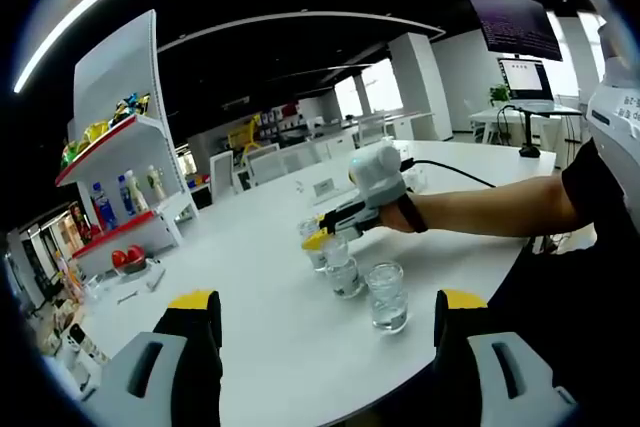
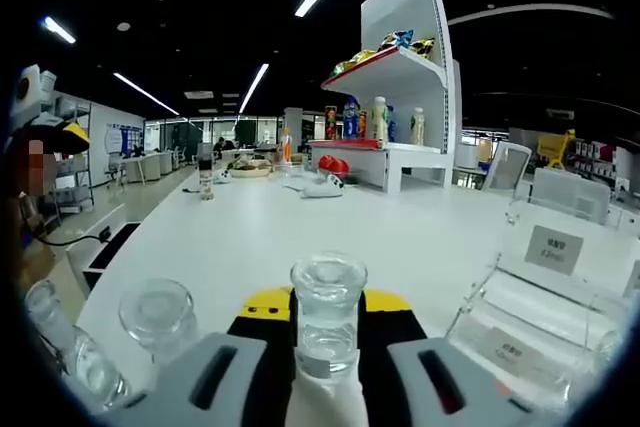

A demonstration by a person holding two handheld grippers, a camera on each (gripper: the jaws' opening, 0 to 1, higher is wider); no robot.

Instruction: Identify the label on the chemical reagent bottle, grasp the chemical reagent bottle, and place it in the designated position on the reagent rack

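Grasp done, placing pending. Right hand-held gripper (image 2: 325,347) pinching clear reagent bottle (image 2: 328,312) — held above tabletop (image 2: 260,227), left of clear acrylic reagent rack (image 2: 545,287). Left hand-held gripper (image 1: 325,322) spread, empty.

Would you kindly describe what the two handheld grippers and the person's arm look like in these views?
The left gripper has grey jaw housings with slots, black inner faces and yellow tips. The right gripper has a rounded pale grey body, black jaws with yellow tips, and a black cable trailing across the white table. The person's arm wears a dark wrist strap and a short black sleeve.
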